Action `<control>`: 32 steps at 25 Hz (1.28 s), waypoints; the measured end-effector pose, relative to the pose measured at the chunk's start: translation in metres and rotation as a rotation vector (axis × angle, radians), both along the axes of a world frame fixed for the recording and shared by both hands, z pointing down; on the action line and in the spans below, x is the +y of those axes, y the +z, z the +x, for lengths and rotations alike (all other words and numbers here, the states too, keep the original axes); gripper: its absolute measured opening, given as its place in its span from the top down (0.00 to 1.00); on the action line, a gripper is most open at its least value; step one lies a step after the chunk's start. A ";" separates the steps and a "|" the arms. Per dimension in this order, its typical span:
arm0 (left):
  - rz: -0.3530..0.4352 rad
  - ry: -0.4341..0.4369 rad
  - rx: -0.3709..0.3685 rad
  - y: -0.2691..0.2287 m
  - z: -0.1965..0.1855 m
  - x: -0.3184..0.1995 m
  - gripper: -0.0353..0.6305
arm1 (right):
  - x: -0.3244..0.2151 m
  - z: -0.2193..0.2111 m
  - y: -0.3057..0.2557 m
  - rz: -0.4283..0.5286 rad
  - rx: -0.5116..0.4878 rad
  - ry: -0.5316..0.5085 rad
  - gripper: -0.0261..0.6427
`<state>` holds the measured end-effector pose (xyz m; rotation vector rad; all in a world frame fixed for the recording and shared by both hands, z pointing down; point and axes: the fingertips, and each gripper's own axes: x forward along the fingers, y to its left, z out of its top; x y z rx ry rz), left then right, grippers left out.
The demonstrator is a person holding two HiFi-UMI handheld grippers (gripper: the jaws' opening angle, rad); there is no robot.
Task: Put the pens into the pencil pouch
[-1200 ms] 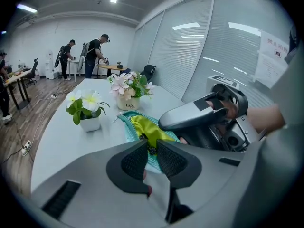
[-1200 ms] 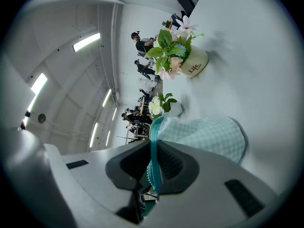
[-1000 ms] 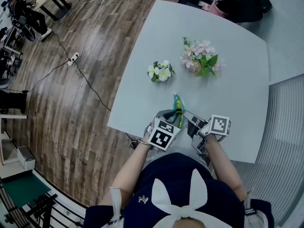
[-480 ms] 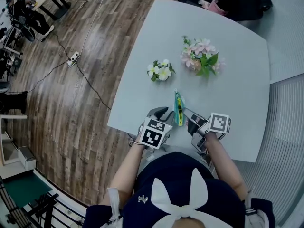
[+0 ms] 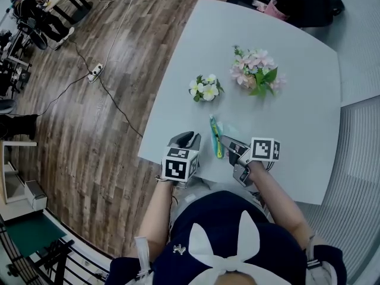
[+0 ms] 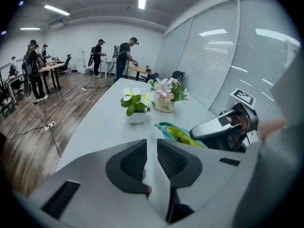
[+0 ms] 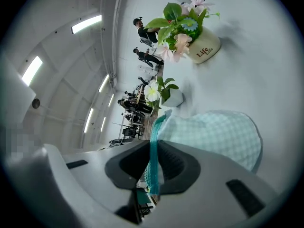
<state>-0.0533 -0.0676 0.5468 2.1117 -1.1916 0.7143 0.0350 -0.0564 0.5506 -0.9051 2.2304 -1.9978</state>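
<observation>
one pouch (image 7: pixel 218 137), edge in right gripper's (image 7: pixel 153 167) just-opening fingers (image 7: pixel 179 167)

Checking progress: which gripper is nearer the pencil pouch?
Right. The right gripper, jaws just opening, pinches the pencil pouch; left gripper, jaws just closing empty, sits apart beside it.

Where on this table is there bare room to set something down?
Bare: the far end of the table beyond the big flower pot, and its right side past the pouch. Crowded: the near edge, where the right tongs grip the pouch beside the left tongs.
</observation>
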 end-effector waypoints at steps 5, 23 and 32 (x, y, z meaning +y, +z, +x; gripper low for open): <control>0.015 -0.102 0.012 0.001 -0.021 -0.005 0.87 | -0.002 -0.022 0.020 -0.002 0.059 -0.053 0.88; 0.030 -0.168 0.022 -0.002 -0.033 -0.007 0.89 | 0.001 -0.047 0.015 0.181 0.263 -0.169 0.91; 0.057 -0.160 0.027 -0.018 -0.028 -0.003 0.91 | -0.002 -0.041 -0.011 0.369 0.440 -0.165 0.95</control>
